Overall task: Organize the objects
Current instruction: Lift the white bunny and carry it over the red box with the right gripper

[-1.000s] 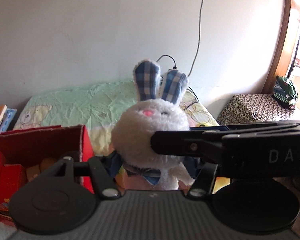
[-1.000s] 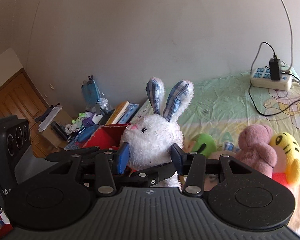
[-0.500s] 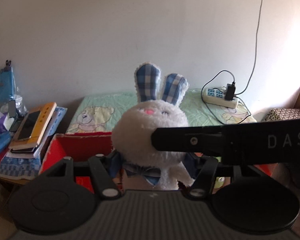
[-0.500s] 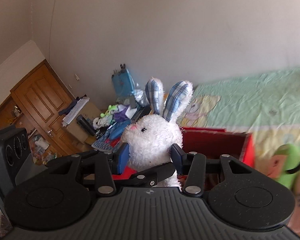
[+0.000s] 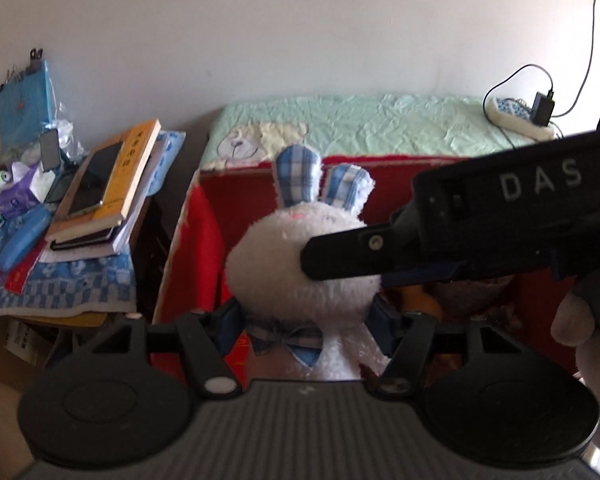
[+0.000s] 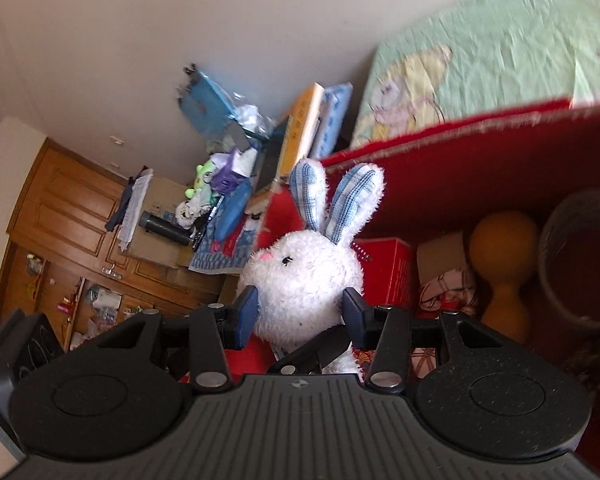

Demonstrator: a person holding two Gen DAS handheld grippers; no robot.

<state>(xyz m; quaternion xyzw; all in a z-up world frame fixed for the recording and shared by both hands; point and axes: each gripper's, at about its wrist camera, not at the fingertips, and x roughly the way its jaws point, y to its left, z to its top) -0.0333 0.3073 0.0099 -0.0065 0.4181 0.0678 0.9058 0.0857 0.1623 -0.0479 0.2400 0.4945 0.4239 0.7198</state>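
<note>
Our two grippers share one load: the left gripper [image 5: 306, 316] has its fingers [image 5: 229, 316] closed on the neck of a white plush rabbit [image 5: 300, 264], just above its checked bow tie, and the right gripper [image 6: 300, 312] has its fingers [image 6: 246, 312] pinched on the same toy just below its head. In the left wrist view the right tool crosses in front of the rabbit's face, its black tip against the fur, with part of a hand [image 5: 580, 340] at the frame's edge. We judge the double grip to be a way of keeping a soft, floppy toy upright and steady while it is carried.

The rabbit hangs above the open mouth of a red cardboard box [image 5: 196, 240], ears up. Inside the box we can see a smaller red carton [image 6: 384, 276], a wooden bulb-shaped piece [image 6: 502, 264] and a dark round container [image 6: 580, 256], so the free room seems to lie on the rabbit's side. We read this as the step of lowering the toy into the box; neither grip has let go yet.

Beyond the box lies a bed [image 5: 380, 124] with a pale green sheet, a power strip [image 5: 516, 120] at its far corner. To the side, a cluttered surface [image 5: 60, 292] holds stacked books [image 5: 108, 192].
</note>
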